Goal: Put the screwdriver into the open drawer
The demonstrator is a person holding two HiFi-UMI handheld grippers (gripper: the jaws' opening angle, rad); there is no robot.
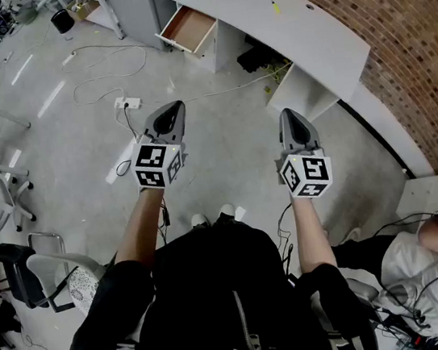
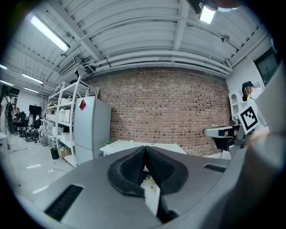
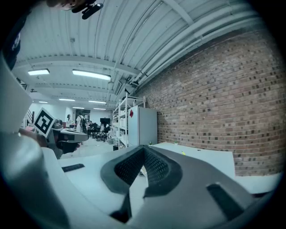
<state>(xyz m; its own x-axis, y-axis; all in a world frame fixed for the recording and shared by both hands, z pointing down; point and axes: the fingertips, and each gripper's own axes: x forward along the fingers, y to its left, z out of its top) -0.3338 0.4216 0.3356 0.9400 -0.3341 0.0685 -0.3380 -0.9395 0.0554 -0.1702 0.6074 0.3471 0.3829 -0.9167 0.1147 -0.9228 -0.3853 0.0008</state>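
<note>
**Task not begun: I stand well apart from the white desk [image 1: 321, 41].**
My left gripper [image 1: 173, 113] is closed and empty. The open drawer [image 1: 189, 26] is at the desk's left end. My right gripper [image 1: 290, 118] is likewise closed and empty. On the desktop lies what I take for the screwdriver [image 1: 275, 7], small, yellow, not yet fetched.

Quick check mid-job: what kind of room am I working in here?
Probably a lab or workshop in an industrial-style building: a bare brick wall, open metal shelving, and loose cables and a power strip on the grey floor near a white desk.
</note>
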